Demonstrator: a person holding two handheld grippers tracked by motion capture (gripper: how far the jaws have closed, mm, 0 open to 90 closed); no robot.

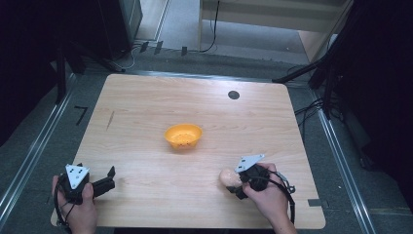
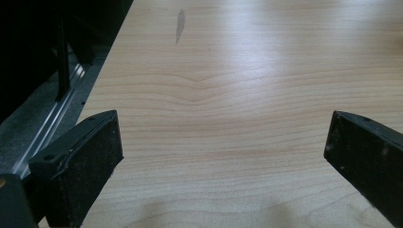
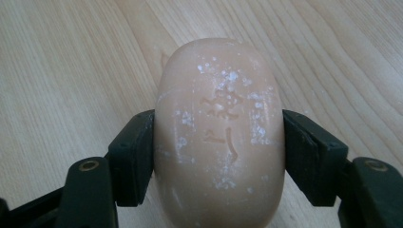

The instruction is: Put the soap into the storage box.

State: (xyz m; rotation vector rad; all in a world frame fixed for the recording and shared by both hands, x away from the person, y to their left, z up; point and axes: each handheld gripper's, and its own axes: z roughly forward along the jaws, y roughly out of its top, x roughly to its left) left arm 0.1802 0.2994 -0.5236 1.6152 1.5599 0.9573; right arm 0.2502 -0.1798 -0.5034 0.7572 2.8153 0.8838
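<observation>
Right claw point(image 3: 218, 142) clamps the peach soap bar point(image 3: 219, 133) across its short sides, near the front right edge of the desk point(image 1: 146, 112). Embossed characters on the soap's top face are too faint to read. Its long axis runs along the jaws, pointing away from the hand. Left claw point(image 2: 223, 142) stands wide, holding nothing.

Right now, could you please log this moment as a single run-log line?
right hand-held gripper: shut on soap bar | left hand-held gripper: open, nothing between jaws | orange bowl: mid-table, untouched
</observation>
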